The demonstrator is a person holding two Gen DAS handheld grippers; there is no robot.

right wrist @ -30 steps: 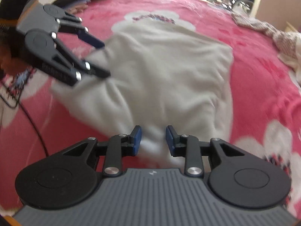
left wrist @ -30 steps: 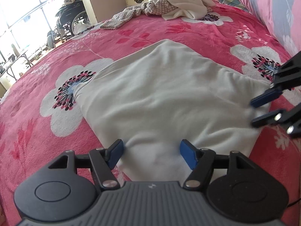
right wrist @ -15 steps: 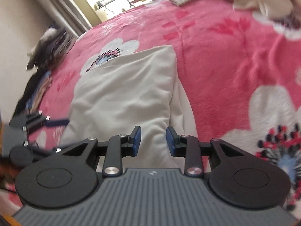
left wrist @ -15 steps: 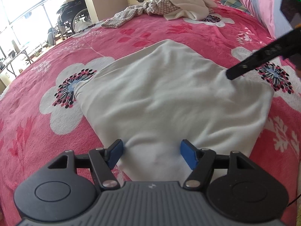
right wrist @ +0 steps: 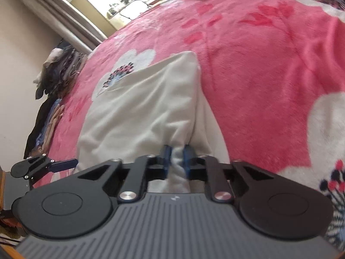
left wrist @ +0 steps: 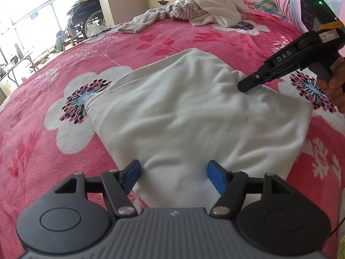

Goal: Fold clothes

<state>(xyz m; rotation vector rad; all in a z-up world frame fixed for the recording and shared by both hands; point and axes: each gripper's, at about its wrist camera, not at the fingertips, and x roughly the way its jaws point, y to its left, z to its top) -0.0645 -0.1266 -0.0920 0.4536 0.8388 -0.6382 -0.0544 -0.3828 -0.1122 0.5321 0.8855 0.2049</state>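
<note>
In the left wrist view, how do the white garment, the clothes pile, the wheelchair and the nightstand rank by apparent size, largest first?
1. White garment, nearest the camera.
2. Clothes pile.
3. Wheelchair.
4. Nightstand, partly hidden by the pile.
The last three are far away, so true sizes stay unsure.

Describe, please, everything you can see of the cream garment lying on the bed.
The cream garment is soft, fleecy-looking cloth, already folded into a rough rectangle with mild wrinkles and a ribbed edge at its left corner. It lies flat on the pink floral blanket. The right gripper is shut on a pinch of fabric at its right edge, lifting a small ridge. The left gripper is open, its blue pads straddling the near edge. No label or print shows.
</note>
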